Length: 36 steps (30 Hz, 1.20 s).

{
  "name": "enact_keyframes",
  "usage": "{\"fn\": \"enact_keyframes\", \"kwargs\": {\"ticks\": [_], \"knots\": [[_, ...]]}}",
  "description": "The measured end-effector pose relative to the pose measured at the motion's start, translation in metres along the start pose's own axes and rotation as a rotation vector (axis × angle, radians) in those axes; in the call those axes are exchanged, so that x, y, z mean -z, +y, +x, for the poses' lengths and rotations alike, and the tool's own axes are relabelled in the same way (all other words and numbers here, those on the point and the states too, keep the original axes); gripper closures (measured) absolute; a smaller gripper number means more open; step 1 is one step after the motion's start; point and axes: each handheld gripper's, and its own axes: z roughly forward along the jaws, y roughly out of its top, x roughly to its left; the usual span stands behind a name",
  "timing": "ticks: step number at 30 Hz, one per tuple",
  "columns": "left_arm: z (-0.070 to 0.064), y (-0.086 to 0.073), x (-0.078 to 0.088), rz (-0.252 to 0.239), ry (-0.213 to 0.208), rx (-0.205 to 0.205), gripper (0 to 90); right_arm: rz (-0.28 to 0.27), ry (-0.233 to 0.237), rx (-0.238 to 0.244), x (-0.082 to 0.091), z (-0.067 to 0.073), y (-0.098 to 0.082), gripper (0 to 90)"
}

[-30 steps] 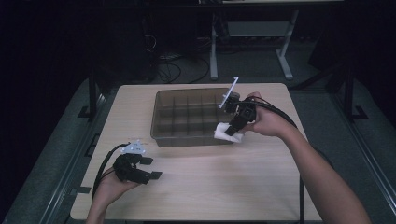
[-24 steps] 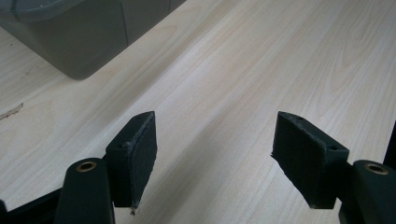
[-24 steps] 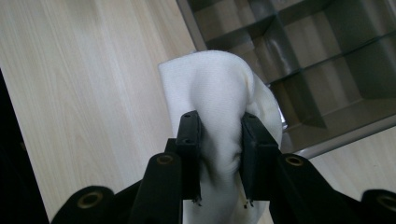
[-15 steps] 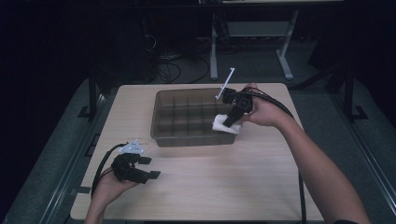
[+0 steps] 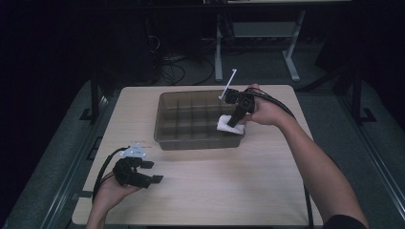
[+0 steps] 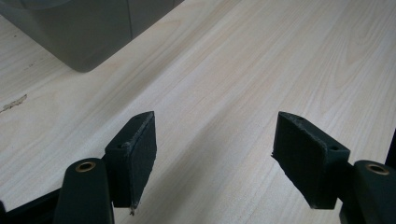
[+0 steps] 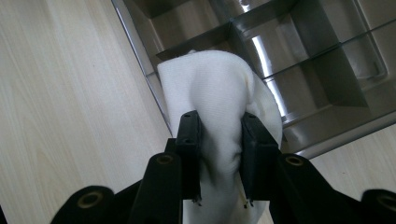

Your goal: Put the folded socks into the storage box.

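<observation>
Left gripper (image 5: 143, 172) sits at the near-left corner of the table (image 5: 248, 191), resting in the person's left hand (image 5: 111, 191), pointing right. Jaws wide apart, nothing between them; in the left gripper view the pads (image 6: 140, 154) frame bare wood, with a corner of the bin at the top left. It looks idle.

Right gripper (image 5: 235, 120) is at the bin's near-right corner, held by the right hand (image 5: 265, 110), jaws pointing down and toward the near side. It's clamped narrow on a white rolled cloth (image 5: 228, 125), maybe a sock or small towel, can't tell which. In the right gripper view the cloth (image 7: 219, 102) bulges out above the pads, squeezed in at the pinch, hanging over the bin's rim right at the wall between table and compartments.

Bin: translucent grey-brown divided organizer bin (image 5: 165, 119), mid-table toward the far side, a grid of compartments. All the cells I can see look empty.

Progress, my read: pick is done, carry is nearly done. Cloth is over the rim, not yet inside a cell. Left: move it over the near-right compartment, lower, release, pull back. Risk: the cloth snags on the rim or a divider on the way down.
</observation>
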Motion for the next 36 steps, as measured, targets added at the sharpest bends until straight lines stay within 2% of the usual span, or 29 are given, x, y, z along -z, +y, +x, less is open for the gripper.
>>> {"fn": "enact_keyframes", "kwargs": {"ticks": [29,36], "knots": [[0.002,-0.005,0.002,-0.003,0.010,0.013,29.8,0.028,0.010,-0.039,-0.028,-0.021,0.001,71.5],[0.002,-0.005,0.001,0.003,0.008,0.014,29.8,0.040,0.019,-0.038,-0.038,-0.022,0.003,71.5]]}}
